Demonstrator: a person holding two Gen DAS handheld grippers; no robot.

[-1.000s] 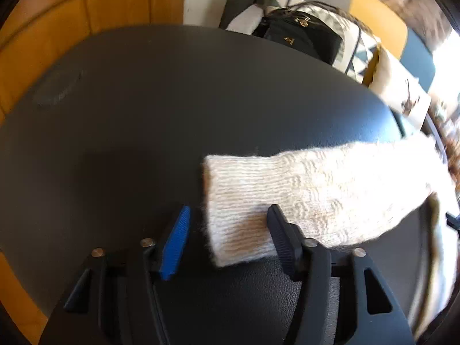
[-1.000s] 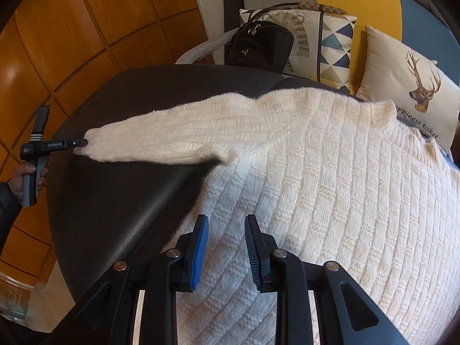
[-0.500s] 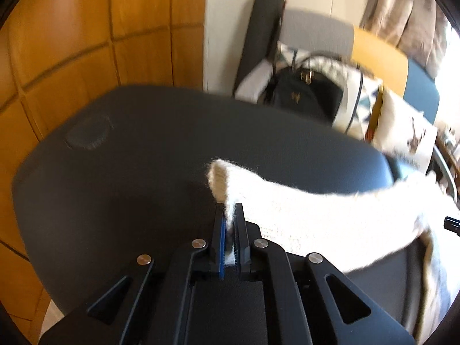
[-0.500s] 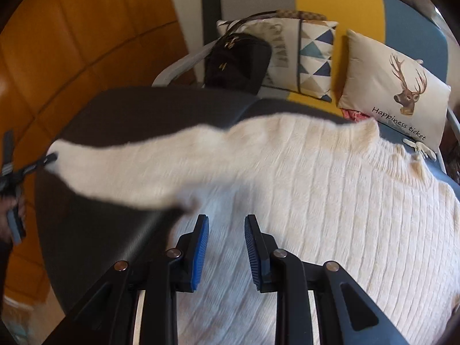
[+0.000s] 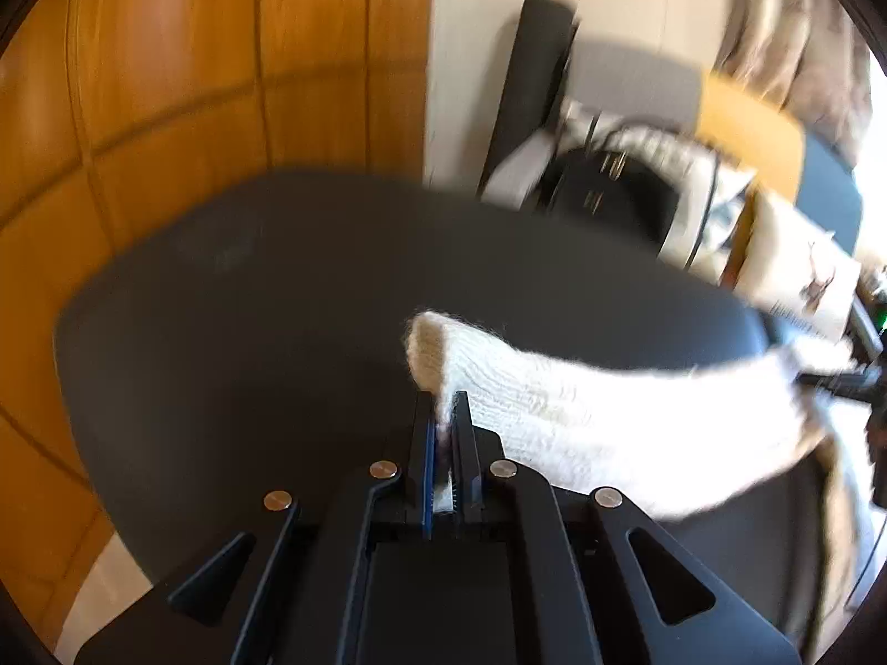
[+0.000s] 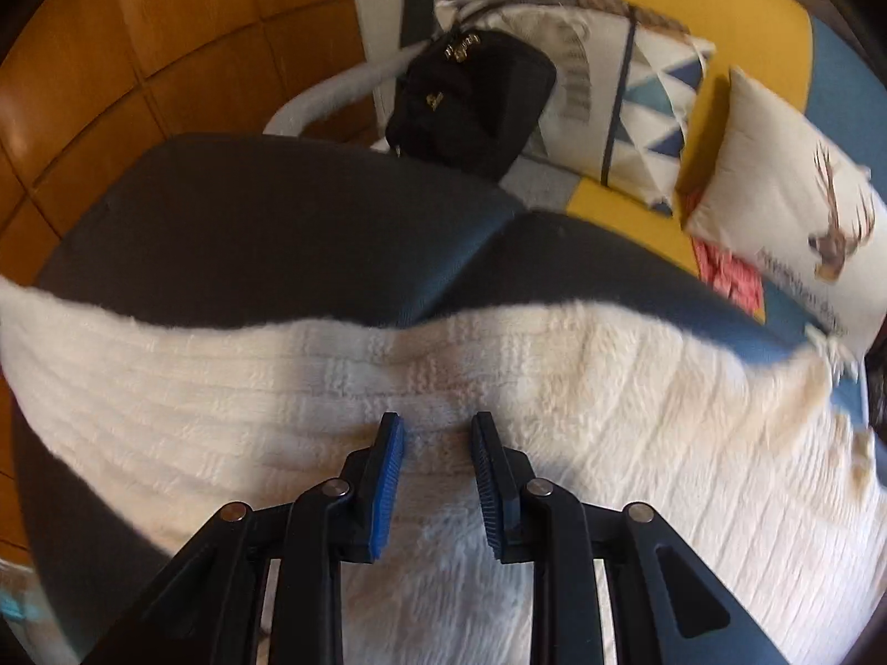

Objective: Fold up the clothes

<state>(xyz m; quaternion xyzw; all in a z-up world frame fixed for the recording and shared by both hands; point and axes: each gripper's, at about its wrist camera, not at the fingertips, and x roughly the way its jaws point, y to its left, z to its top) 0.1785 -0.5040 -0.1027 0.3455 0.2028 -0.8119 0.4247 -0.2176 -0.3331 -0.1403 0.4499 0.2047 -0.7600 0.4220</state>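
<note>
With the left tongs clamped on only the sleeve cuff of the cream sweater and the right tongs apart, empty above it, the fuzzy knit could slip free over the dark surface.

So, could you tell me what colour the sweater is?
Cream white, a ribbed knit sweater; the right wrist view shows it best.
</note>
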